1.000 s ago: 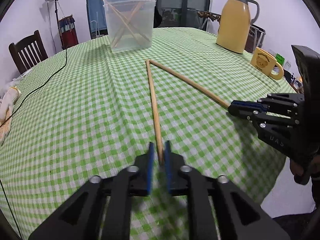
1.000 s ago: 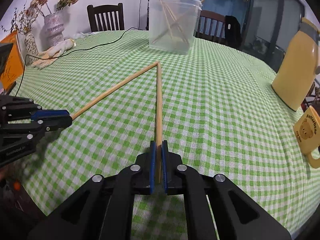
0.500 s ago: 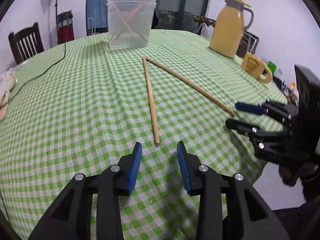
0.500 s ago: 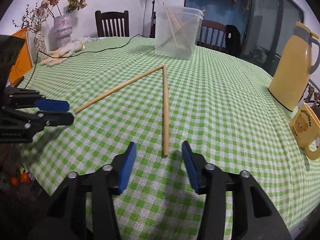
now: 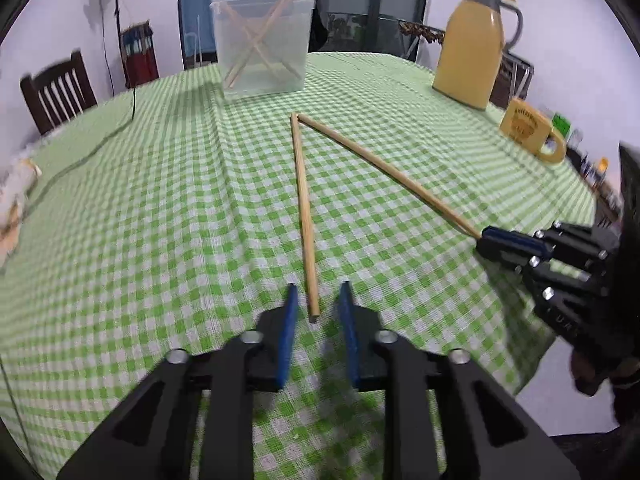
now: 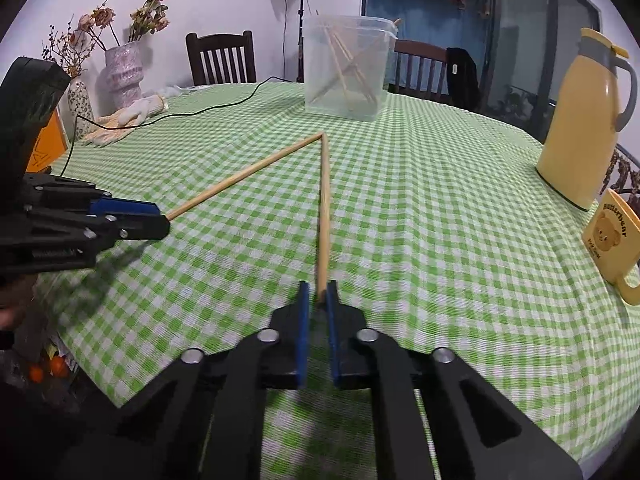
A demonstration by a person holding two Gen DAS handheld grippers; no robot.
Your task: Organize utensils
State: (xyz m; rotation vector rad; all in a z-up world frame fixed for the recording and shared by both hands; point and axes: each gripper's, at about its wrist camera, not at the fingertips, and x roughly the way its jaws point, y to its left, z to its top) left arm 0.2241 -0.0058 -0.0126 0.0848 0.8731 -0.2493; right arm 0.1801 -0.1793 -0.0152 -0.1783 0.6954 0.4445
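Observation:
Two wooden chopsticks lie in a V on the green checked tablecloth (image 5: 160,216). One chopstick (image 5: 304,208) runs straight away from my left gripper (image 5: 316,300). Its near end sits between the blue pads, which are closing with a small gap on each side. My right gripper (image 6: 317,296) is closing on the near end of the other chopstick (image 6: 325,208), pads against it. That right gripper (image 5: 486,238) also shows at the right of the left wrist view, pinching the slanted chopstick (image 5: 384,168). A clear plastic tub (image 5: 262,40) at the far side holds several chopsticks.
A yellow thermos jug (image 5: 472,48) and a yellow bear mug (image 5: 524,124) stand at the right. A black cable (image 5: 80,160) and cloth gloves (image 6: 128,120) lie on the left part of the table. Wooden chairs (image 6: 222,58) and a vase (image 6: 122,72) stand behind.
Both grippers held their chopstick ends, then opened and drew back. Now each has come forward again with jaws narrowing around the same ends. The chopsticks stay on the cloth.

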